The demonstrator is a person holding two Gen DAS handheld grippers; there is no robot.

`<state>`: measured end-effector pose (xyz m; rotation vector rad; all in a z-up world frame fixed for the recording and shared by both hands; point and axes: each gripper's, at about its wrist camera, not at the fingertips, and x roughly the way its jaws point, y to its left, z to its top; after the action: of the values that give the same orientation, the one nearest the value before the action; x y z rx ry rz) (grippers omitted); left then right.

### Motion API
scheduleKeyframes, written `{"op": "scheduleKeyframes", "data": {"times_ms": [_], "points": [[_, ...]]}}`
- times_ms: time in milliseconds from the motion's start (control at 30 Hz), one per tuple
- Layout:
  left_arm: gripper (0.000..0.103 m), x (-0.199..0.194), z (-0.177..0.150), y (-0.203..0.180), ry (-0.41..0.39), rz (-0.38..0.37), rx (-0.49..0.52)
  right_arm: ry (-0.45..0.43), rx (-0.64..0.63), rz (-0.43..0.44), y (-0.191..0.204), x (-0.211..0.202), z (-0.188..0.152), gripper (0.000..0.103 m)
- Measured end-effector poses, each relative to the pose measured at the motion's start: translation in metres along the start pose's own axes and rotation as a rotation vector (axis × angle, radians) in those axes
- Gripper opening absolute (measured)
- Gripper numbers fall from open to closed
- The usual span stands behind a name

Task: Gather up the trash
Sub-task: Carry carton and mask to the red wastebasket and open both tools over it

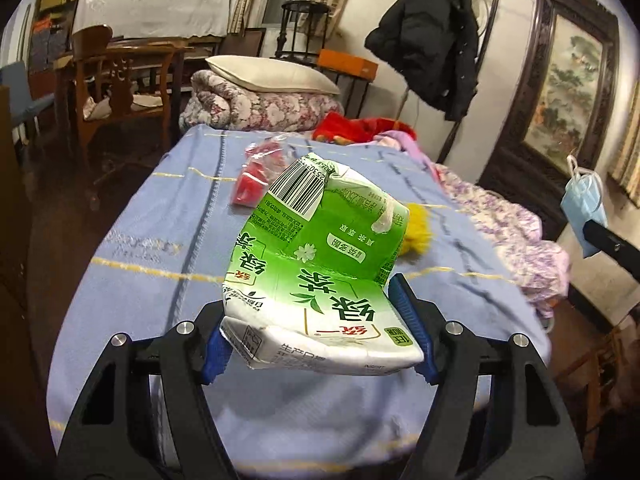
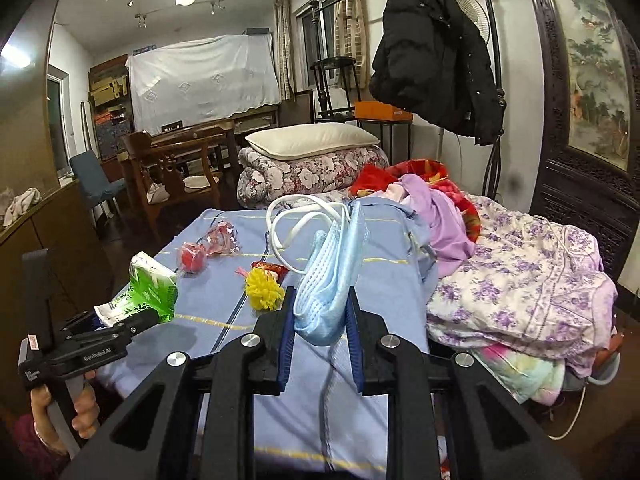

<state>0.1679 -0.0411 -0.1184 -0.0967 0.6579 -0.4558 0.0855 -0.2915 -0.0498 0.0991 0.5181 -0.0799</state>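
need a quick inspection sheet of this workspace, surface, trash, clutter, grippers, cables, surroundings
surface: blue sheet over the bed, creased.
job's things: crushed green carton and blue face mask both lifted; red wrapper, yellow pompom and a small red packet lie on the sheet.
clutter: purple floral bedding, lilac and red clothes heaped on the right.
grippers: left gripper shut on the carton; right gripper shut on the mask.
cables: white cord hanging off the bed's right edge.
surroundings: folded quilt with pillow, black coat on a rack, wooden chair.
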Motion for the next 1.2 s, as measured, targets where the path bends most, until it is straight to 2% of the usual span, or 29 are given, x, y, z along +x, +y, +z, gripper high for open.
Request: {"op": "scheduleKeyframes", "data": {"times_ms": [300, 467, 633, 800, 900, 1033, 1067, 1167, 1200], "points": [[0.069, -0.045, 0.012, -0.052, -0.044, -0.044, 0.056, -0.065, 0.077, 0.002, -0.045, -0.075, -0.005, 0.024], [0.069, -0.062, 0.011, -0.099, -0.047, -0.096, 0.118, -0.076, 0.12, -0.018, -0.079, -0.106, -0.02, 0.024], [0.069, -0.065, 0.006, -0.149, -0.015, -0.16, 0.183, -0.061, 0.206, -0.049, -0.128, -0.127, -0.046, 0.024], [0.069, -0.056, -0.002, -0.201, 0.035, -0.225, 0.249, 0.017, 0.321, -0.062, -0.18, -0.121, -0.08, 0.024], [0.069, -0.047, -0.01, -0.226, 0.066, -0.249, 0.287, 0.097, 0.407, -0.063, -0.215, -0.102, -0.106, 0.024], [0.069, -0.023, -0.022, -0.259, 0.127, -0.273, 0.343, 0.18, 0.485, -0.077, -0.242, -0.073, -0.142, 0.027], [0.069, -0.015, -0.026, -0.266, 0.145, -0.28, 0.354, 0.218, 0.486, -0.097, -0.248, -0.06, -0.155, 0.03], [0.069, 0.001, -0.039, -0.281, 0.195, -0.293, 0.378, 0.352, 0.527, -0.13, -0.262, -0.024, -0.197, 0.058], [0.069, 0.007, -0.042, -0.286, 0.211, -0.296, 0.389, 0.372, 0.579, -0.109, -0.269, -0.02, -0.209, 0.058]]}}
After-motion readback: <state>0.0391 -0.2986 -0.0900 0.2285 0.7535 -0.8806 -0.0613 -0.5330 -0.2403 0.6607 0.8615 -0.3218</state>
